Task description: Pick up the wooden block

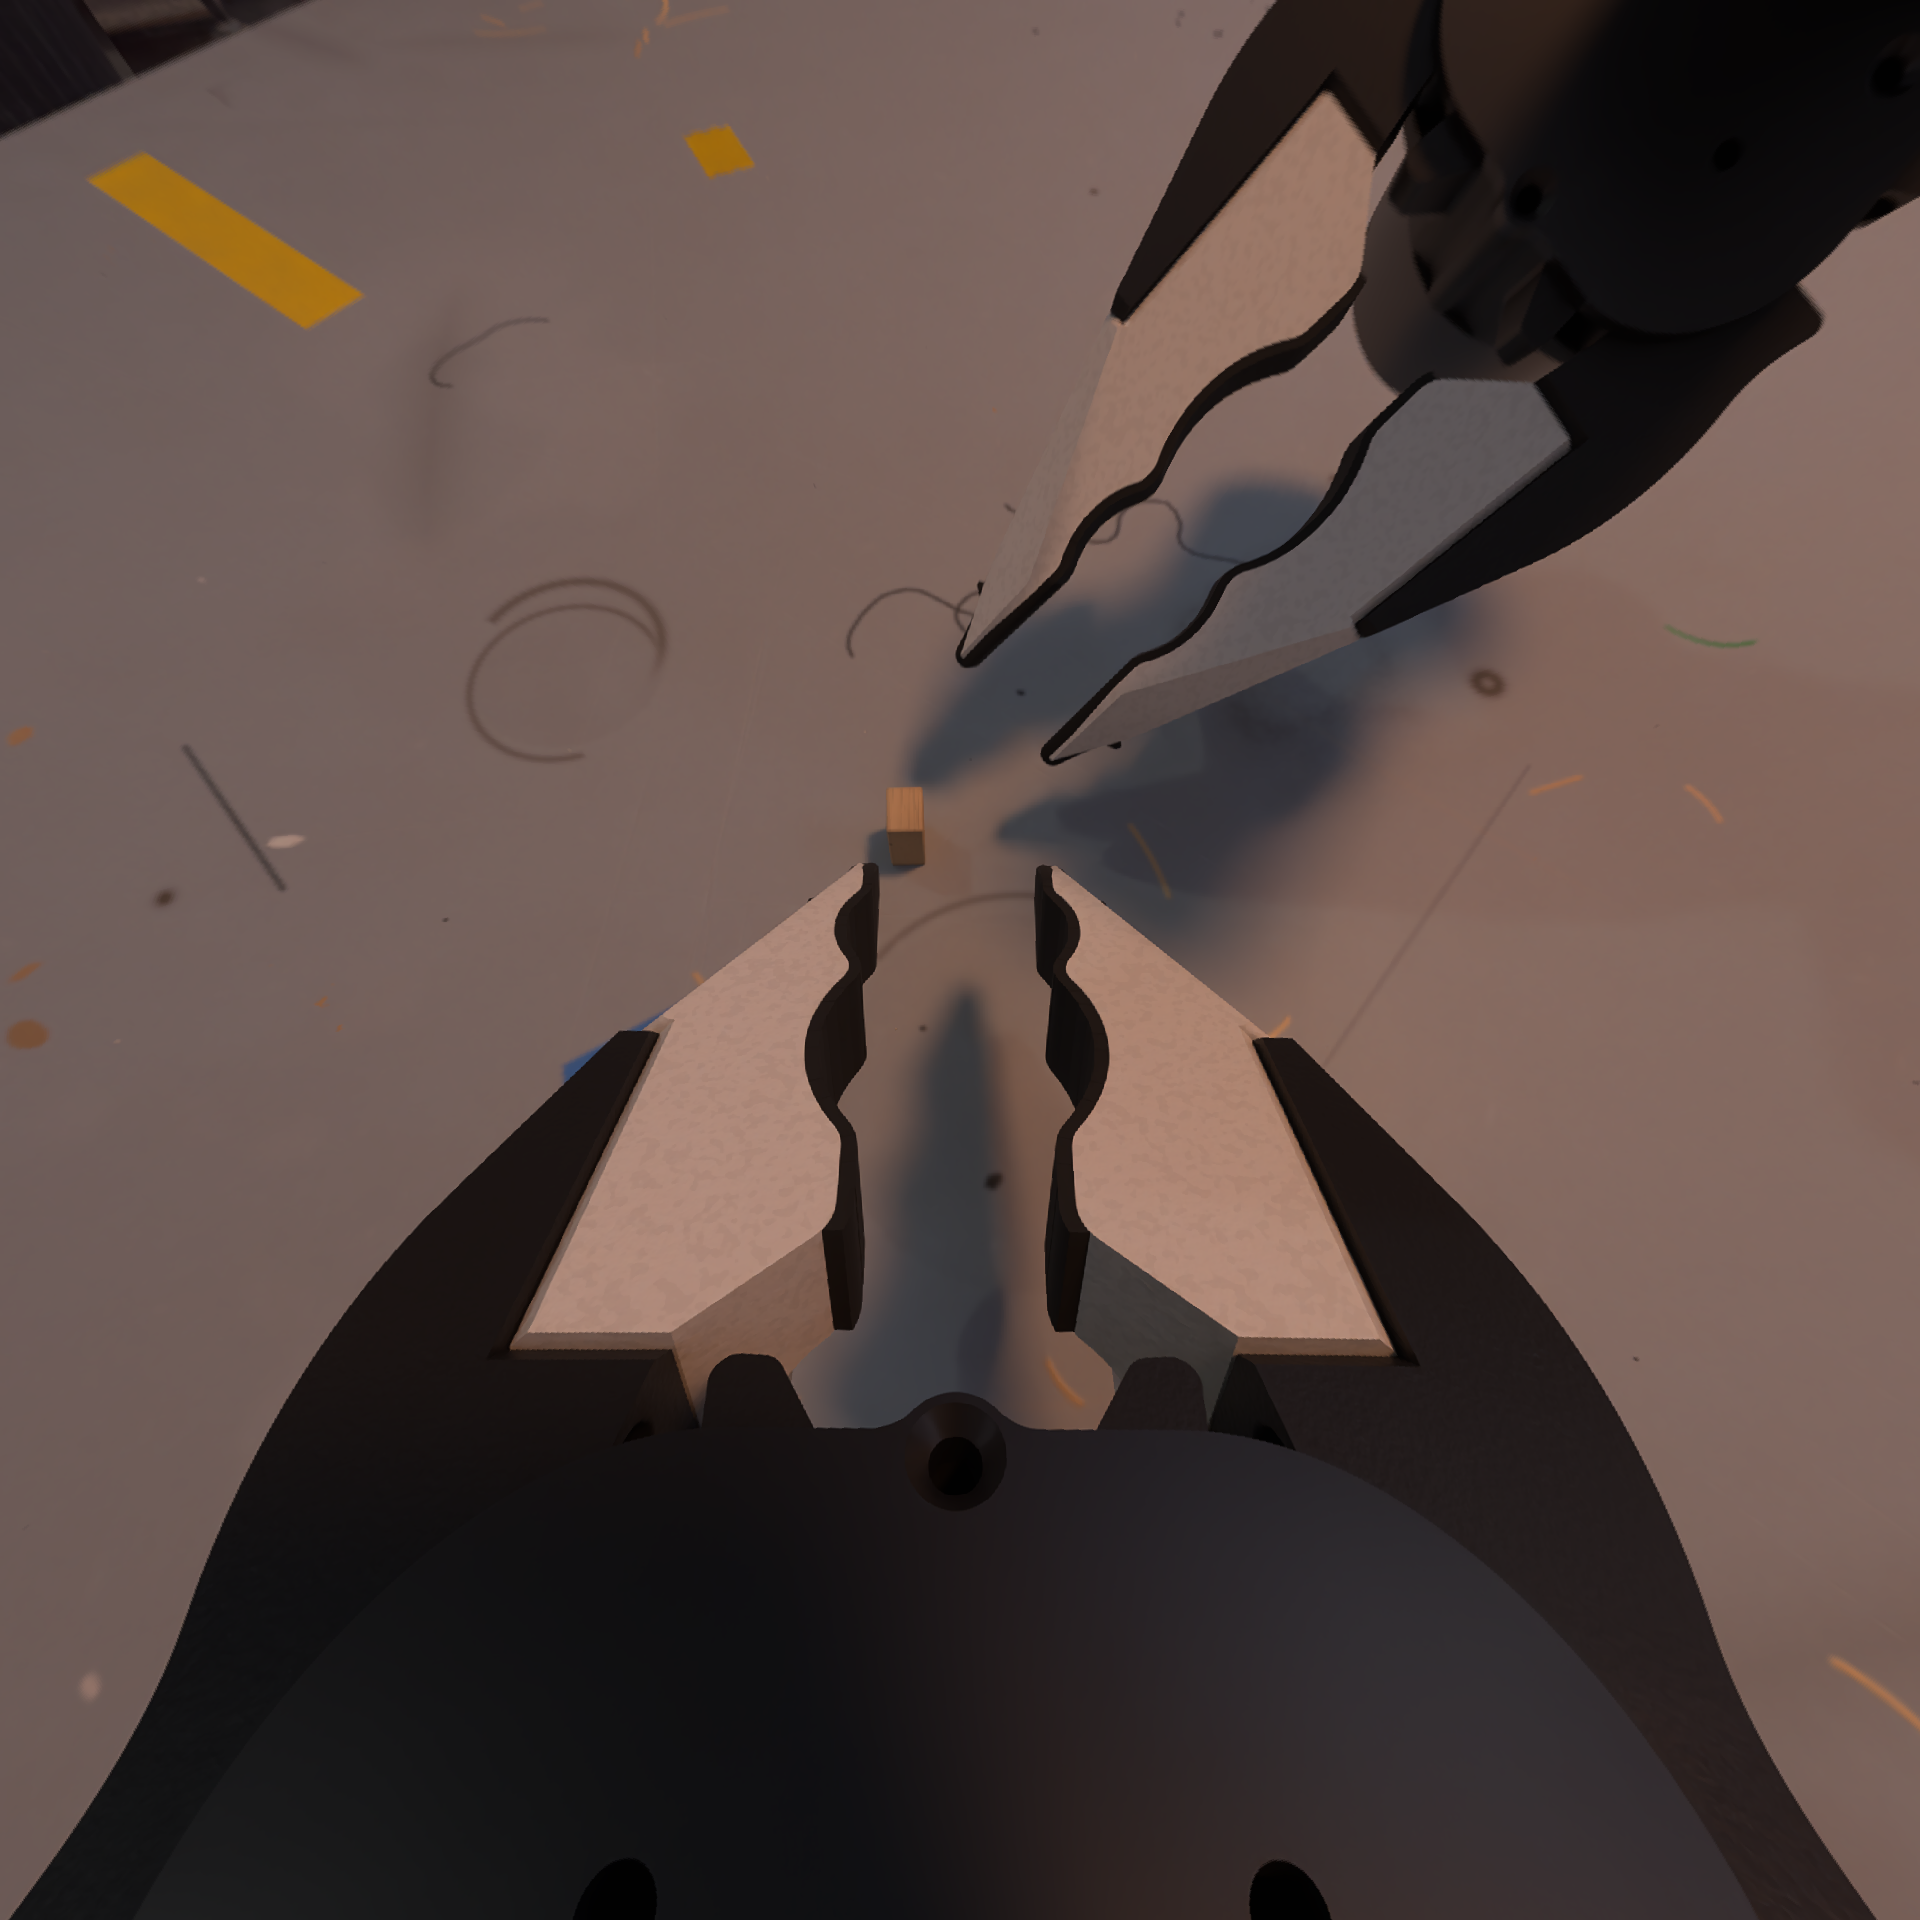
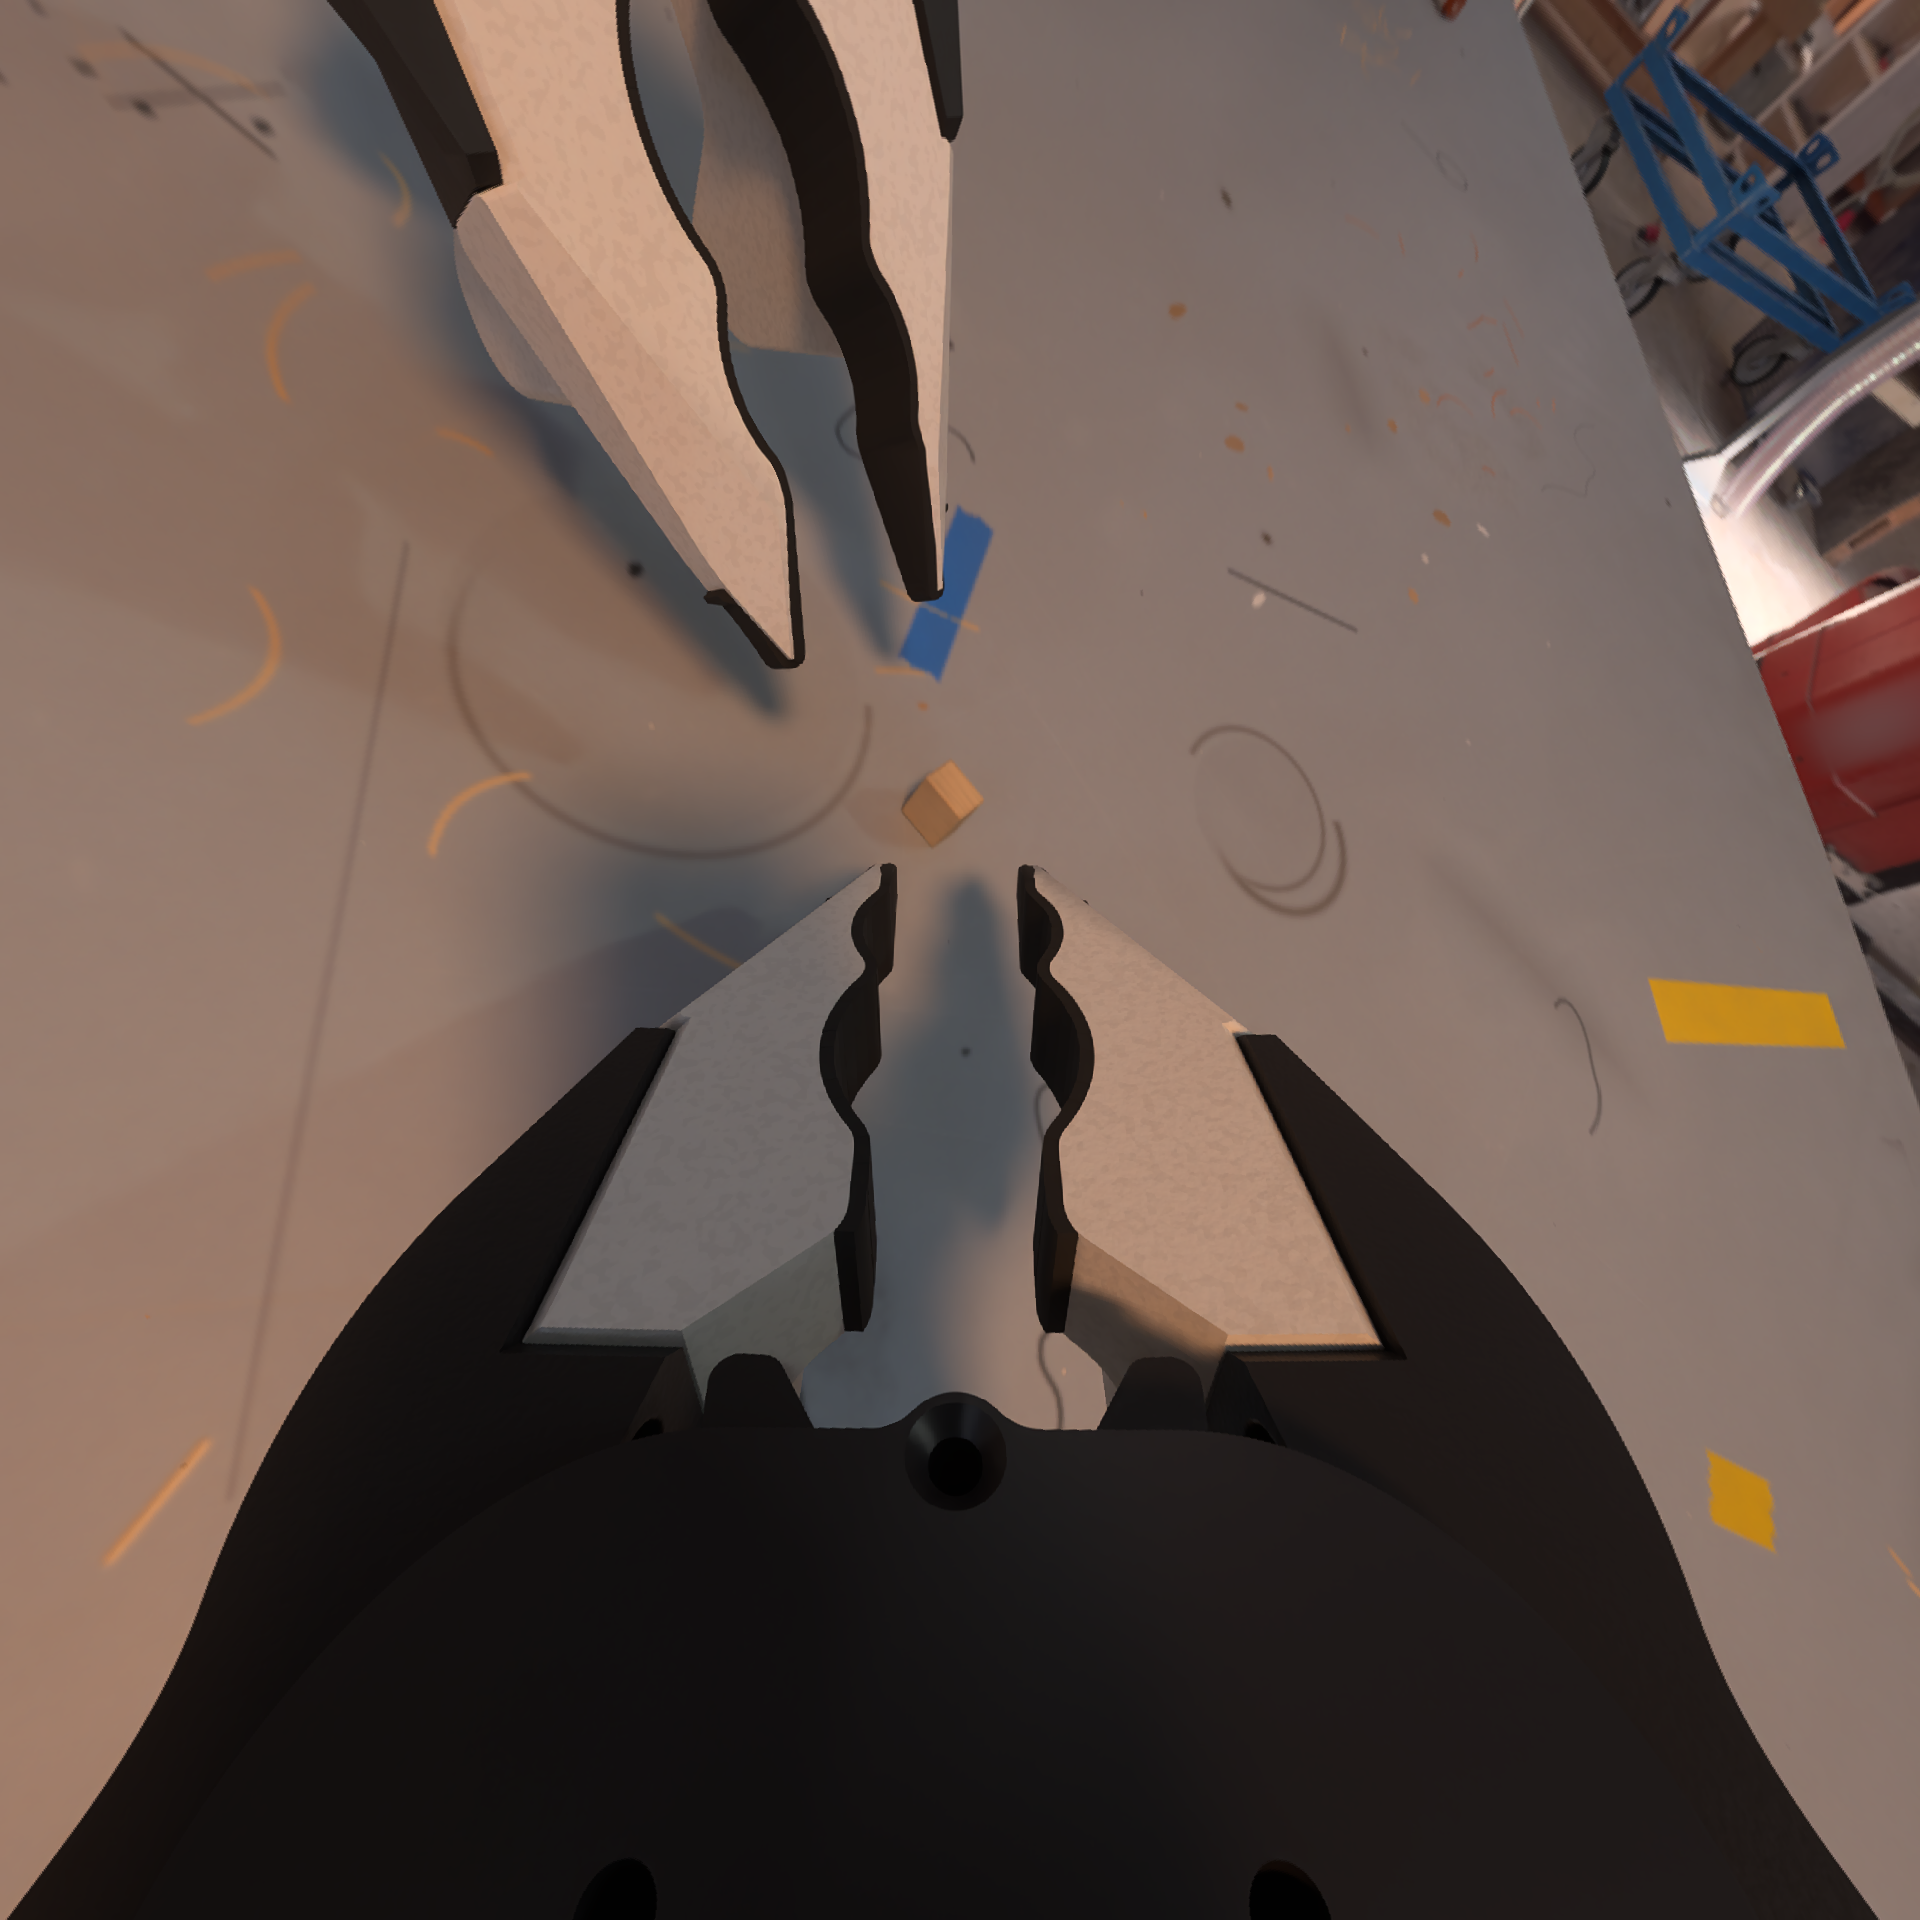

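A small wooden block (image 1: 905,825) sits on the grey table, also in the right wrist view (image 2: 941,802). My left gripper (image 1: 956,875) is open and empty, above the table, with the block just beyond its left fingertip. My right gripper (image 2: 954,875) is open and empty, with the block just ahead of its fingertips. The right gripper also shows in the left wrist view (image 1: 1008,707) at the upper right, open, tips beyond the block. The left gripper shows in the right wrist view (image 2: 857,629) at the top, open.
The grey table (image 1: 520,468) bears scuff rings, yellow tape strips (image 1: 223,239) and a blue tape piece (image 2: 945,608). Its edge runs down the right of the right wrist view, with a blue metal frame (image 2: 1745,197) and a red object (image 2: 1849,717) beyond.
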